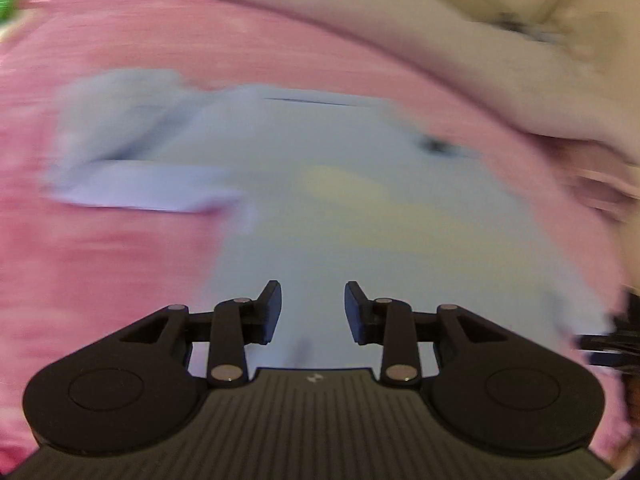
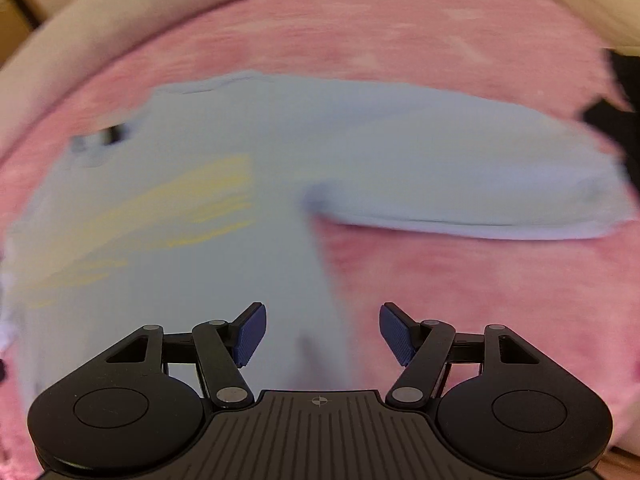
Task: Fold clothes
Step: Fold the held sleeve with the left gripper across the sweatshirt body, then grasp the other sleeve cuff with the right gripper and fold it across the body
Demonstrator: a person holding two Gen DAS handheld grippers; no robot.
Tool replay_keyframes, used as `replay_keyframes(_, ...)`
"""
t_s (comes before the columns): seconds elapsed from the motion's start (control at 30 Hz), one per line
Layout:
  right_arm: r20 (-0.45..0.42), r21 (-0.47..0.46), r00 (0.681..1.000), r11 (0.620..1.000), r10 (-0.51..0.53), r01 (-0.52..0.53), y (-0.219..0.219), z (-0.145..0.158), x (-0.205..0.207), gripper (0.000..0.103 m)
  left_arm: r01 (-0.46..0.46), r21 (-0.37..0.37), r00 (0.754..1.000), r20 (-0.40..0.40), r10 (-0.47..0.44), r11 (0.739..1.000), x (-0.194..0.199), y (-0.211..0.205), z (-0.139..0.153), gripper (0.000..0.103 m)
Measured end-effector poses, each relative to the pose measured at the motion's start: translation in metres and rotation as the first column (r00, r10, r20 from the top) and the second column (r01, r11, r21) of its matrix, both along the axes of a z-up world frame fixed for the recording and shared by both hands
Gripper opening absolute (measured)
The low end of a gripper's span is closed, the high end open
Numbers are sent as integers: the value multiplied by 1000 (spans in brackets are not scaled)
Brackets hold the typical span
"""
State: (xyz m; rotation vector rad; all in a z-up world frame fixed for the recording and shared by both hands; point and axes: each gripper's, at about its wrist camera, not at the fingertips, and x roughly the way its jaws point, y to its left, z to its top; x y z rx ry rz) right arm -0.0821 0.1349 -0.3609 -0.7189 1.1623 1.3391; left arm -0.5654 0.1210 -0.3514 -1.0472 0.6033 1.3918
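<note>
A pale blue T-shirt with a faint yellow print lies spread on a pink blanket; both views are blurred. In the left wrist view one sleeve sticks out to the left, and my left gripper hovers above the shirt's body, jaws apart with nothing between them. The right wrist view shows the same T-shirt with its other sleeve reaching right. My right gripper hangs over the shirt's side edge, wide open and empty.
The pink blanket covers a bed with a cream border around it. A dark shape lies past the blanket's right edge. A black object pokes in at the right of the left wrist view.
</note>
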Motion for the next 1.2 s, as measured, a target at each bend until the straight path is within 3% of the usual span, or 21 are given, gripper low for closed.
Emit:
replay_keyframes(0.13, -68, 25, 987, 990, 143, -141, 21, -8, -69, 67, -144, -26, 987, -72, 142, 989, -60, 15, 3, 31)
replay_keyframes(0.23, -103, 42, 968, 973, 230, -227, 40, -12, -127, 66, -191, -43, 978, -93, 187, 981, -99, 31, 5, 31)
replay_keyframes(0.33, -149, 62, 945, 957, 290, -284, 53, -17, -181, 55, -217, -49, 973, -92, 212, 975, -137, 44, 5, 31)
replay_keyframes(0.47, -237, 96, 893, 924, 382, -370, 75, -27, -260, 40, -238, -62, 971, -54, 235, 969, -171, 61, 2, 31)
replay_keyframes(0.67, -404, 118, 809, 901, 428, -418, 105, -54, -360, 37, -280, -68, 960, 9, 281, 958, -215, 73, -5, 31)
replay_keyframes(0.83, -557, 71, 757, 928, 341, -366, 129, -82, -405, 38, -312, -69, 949, 25, 314, 948, -246, 78, -10, 31)
replay_keyframes(1.03, -606, 22, 751, 949, 262, -314, 148, -111, -439, 37, -339, -71, 938, 48, 343, 938, -259, 82, -14, 31)
replay_keyframes(1.07, -614, 19, 748, 953, 251, -304, 150, -114, -441, 16, -336, -70, 939, 55, 340, 939, -257, 82, -14, 31)
replay_keyframes(1.1, -618, 51, 739, 951, 270, -305, 150, -109, -441, 5, -332, -68, 940, 58, 336, 941, -255, 83, -13, 31)
replay_keyframes(1.2, -586, 196, 729, 935, 353, -295, 141, -78, -427, 5, -305, -55, 949, 72, 308, 951, -244, 89, -8, 31)
